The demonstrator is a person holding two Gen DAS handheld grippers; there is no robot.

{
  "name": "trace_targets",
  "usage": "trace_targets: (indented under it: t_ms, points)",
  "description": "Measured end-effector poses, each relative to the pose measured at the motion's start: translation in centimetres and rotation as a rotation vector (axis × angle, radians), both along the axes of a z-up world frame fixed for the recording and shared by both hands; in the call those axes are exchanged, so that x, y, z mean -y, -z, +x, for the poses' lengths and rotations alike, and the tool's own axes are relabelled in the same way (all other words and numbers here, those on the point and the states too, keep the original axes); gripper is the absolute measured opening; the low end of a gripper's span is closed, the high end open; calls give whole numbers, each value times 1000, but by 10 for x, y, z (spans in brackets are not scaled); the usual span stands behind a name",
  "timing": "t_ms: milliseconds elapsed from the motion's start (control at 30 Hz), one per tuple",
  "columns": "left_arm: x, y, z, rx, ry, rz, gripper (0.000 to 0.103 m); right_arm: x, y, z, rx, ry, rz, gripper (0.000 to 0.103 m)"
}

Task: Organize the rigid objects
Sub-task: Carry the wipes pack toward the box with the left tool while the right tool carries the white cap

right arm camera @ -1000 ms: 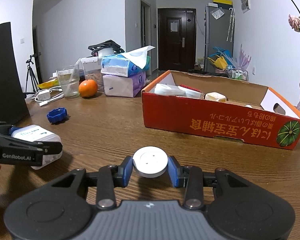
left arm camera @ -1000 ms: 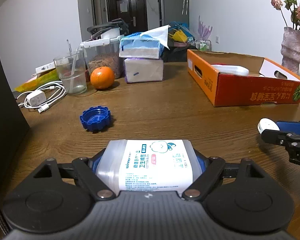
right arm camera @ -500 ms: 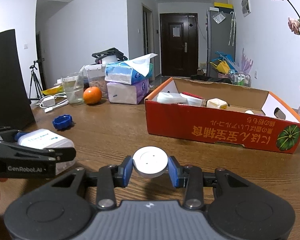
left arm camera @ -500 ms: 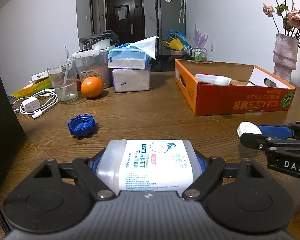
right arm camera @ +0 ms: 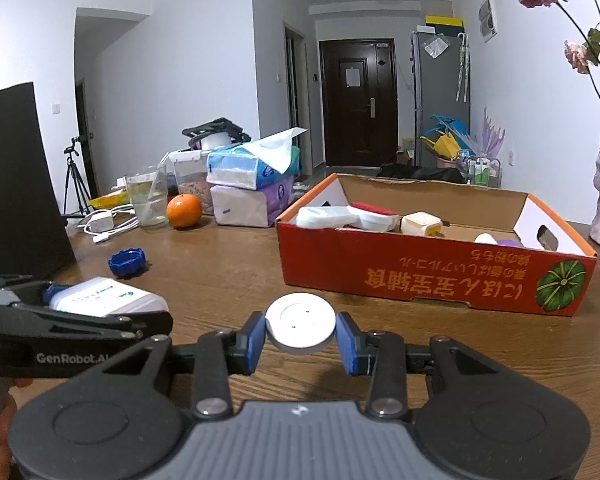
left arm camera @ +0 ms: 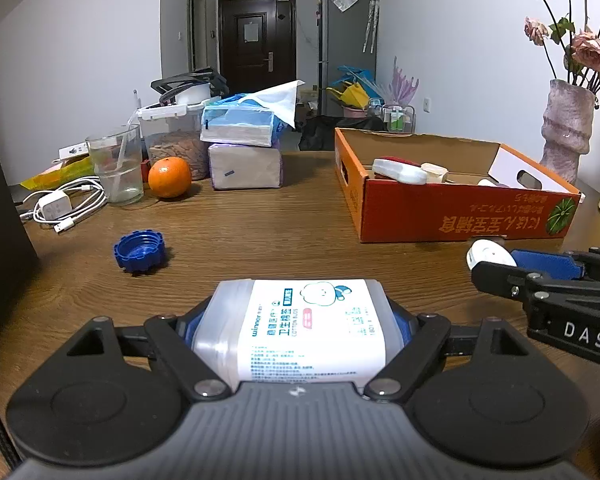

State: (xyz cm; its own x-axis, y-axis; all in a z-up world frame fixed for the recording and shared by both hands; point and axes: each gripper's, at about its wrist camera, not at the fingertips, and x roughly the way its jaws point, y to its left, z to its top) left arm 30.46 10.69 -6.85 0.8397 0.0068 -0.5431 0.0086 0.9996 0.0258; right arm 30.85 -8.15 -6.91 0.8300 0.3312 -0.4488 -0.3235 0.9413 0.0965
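Observation:
My left gripper [left arm camera: 296, 320] is shut on a clear cotton-bud box [left arm camera: 300, 328] with a white label, held above the wooden table; the box also shows in the right wrist view [right arm camera: 104, 298]. My right gripper [right arm camera: 300, 338] is shut on a small white round disc [right arm camera: 301, 327], which also shows in the left wrist view [left arm camera: 490, 254]. An orange cardboard box [right arm camera: 432, 268] stands ahead of the right gripper and holds several white items. It shows at the right in the left wrist view [left arm camera: 452, 208]. A blue bottle cap [left arm camera: 139, 251] lies on the table to the left.
At the back left stand a glass with a straw [left arm camera: 118, 168], an orange [left arm camera: 169, 177], stacked tissue packs [left arm camera: 244, 148], a plastic container [left arm camera: 172, 140] and a white charger with cable [left arm camera: 60, 206]. A vase with dried roses [left arm camera: 566, 132] stands at the right. A black panel [right arm camera: 16, 184] stands at the left.
Both grippers have risen and drawn back a little with their objects still held. The orange box now sits lower in view, and more of its inside shows.

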Motion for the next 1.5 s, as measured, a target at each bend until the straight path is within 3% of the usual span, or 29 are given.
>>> trace_targets:
  t_ms: [1500]
  points:
    - [105, -32, 13, 84, -39, -57, 83, 115, -21, 10, 112, 124, 91, 38]
